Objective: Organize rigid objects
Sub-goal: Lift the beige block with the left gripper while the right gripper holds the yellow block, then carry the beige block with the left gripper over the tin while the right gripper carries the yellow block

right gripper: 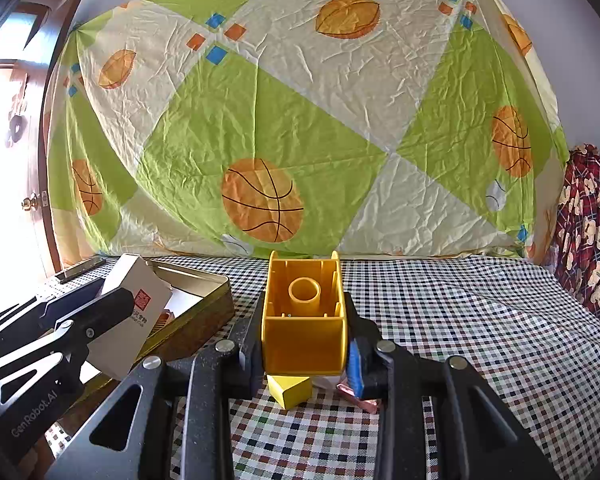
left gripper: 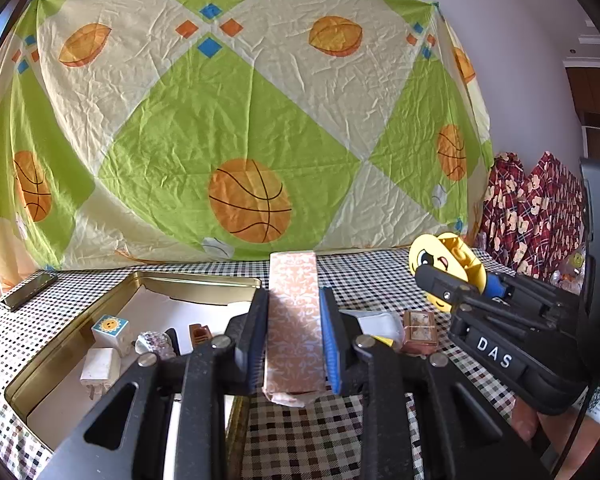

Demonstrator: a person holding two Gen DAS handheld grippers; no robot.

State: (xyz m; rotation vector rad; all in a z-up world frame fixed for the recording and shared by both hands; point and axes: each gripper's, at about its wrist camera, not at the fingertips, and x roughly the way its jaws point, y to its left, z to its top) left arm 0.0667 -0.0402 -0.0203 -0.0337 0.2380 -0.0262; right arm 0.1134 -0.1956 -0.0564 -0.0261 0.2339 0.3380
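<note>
Item 1: patterned carton [left gripper: 294, 320], tall, peach with white damask print. Clamped upright between the blue pads of the left gripper [left gripper: 294, 336], lifted clear of the checked tablecloth [left gripper: 300, 440], just right of the gold tin [left gripper: 196, 280]. Judged light and stiff-walled but crushable; bottom flap creased. Best taken across the narrow faces at mid-height, as now, with modest squeeze.

Item 2: yellow plastic toy [right gripper: 304, 320], hollow, with central post and ribs. Pinched in the right gripper [right gripper: 306, 344], jaws narrow on its side walls. Judged light, rigid, smooth and somewhat slippery; flat outer walls the sound hold, not the thin rim.

Item 3: gold tin, open, at 9 o'clock of the carton. Contents: sun-face cube [left gripper: 110, 328], white block [left gripper: 100, 368], crumpled foil lump [left gripper: 154, 342], small brown piece [left gripper: 200, 334].

Item 4: loose pieces on the cloth. Small brown box [left gripper: 420, 330] at 3 o'clock of the carton; white wrapper [left gripper: 376, 322] between the two. Yellow wedge [right gripper: 290, 394] at 6 o'clock beneath the toy; pink foil scrap [right gripper: 358, 398] at its 3 o'clock.

Item 5: dark phone-like slab [left gripper: 30, 290], far left edge of the cloth; identity uncertain at that distortion.

View notes. Left wrist only: cartoon face on the toy's outer side [left gripper: 432, 258], tin contents, brown box. Right wrist only: toy's hollow interior, wedge, the carton's plain white side bearing a red seal [right gripper: 142, 300].
</note>
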